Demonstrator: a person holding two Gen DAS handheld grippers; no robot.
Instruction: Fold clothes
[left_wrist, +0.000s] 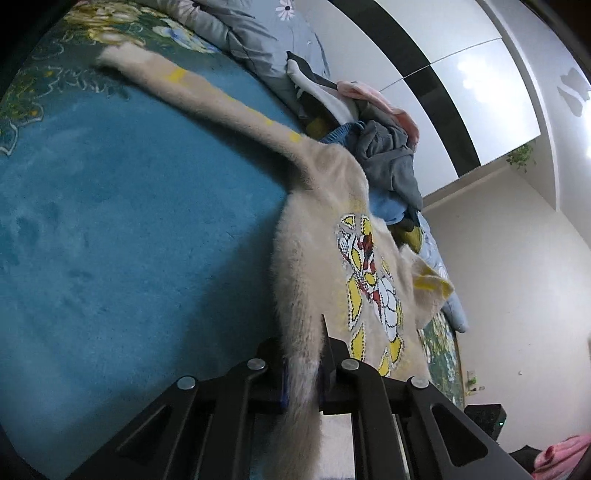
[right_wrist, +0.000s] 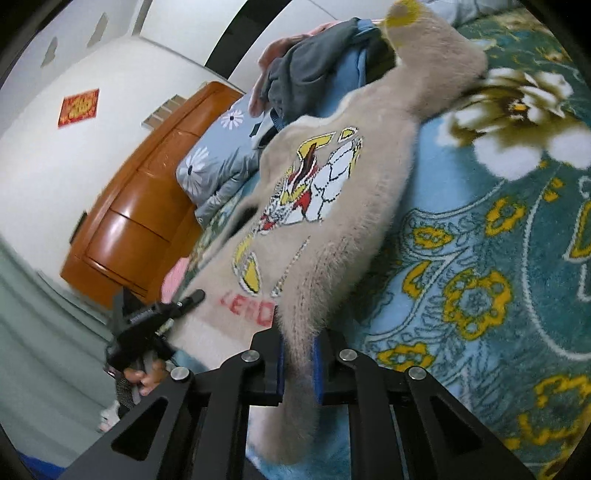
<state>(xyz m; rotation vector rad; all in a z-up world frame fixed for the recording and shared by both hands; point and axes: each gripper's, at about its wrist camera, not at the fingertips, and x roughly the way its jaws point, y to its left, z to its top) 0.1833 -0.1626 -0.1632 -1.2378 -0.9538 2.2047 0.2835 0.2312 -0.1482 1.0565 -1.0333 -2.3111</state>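
A fluffy cream sweater (left_wrist: 321, 266) with a yellow, white and red cartoon print lies stretched over a blue floral blanket (left_wrist: 129, 221). One sleeve (left_wrist: 207, 99) reaches toward the far left. My left gripper (left_wrist: 303, 369) is shut on the sweater's hem edge, fabric bunched between its blue pads. In the right wrist view the same sweater (right_wrist: 332, 206) shows red lettering near the hem. My right gripper (right_wrist: 299, 365) is shut on the hem's other end. The left gripper (right_wrist: 192, 297) appears at the lower left there, held by a hand (right_wrist: 147, 378).
A heap of clothes (left_wrist: 380, 155) in grey, blue and pink lies behind the sweater. A grey floral quilt (right_wrist: 218, 166) and a wooden headboard (right_wrist: 140, 206) stand beyond it. White walls and wardrobe panels (left_wrist: 480, 92) close the room. Open blanket (right_wrist: 498, 277) spreads on both sides.
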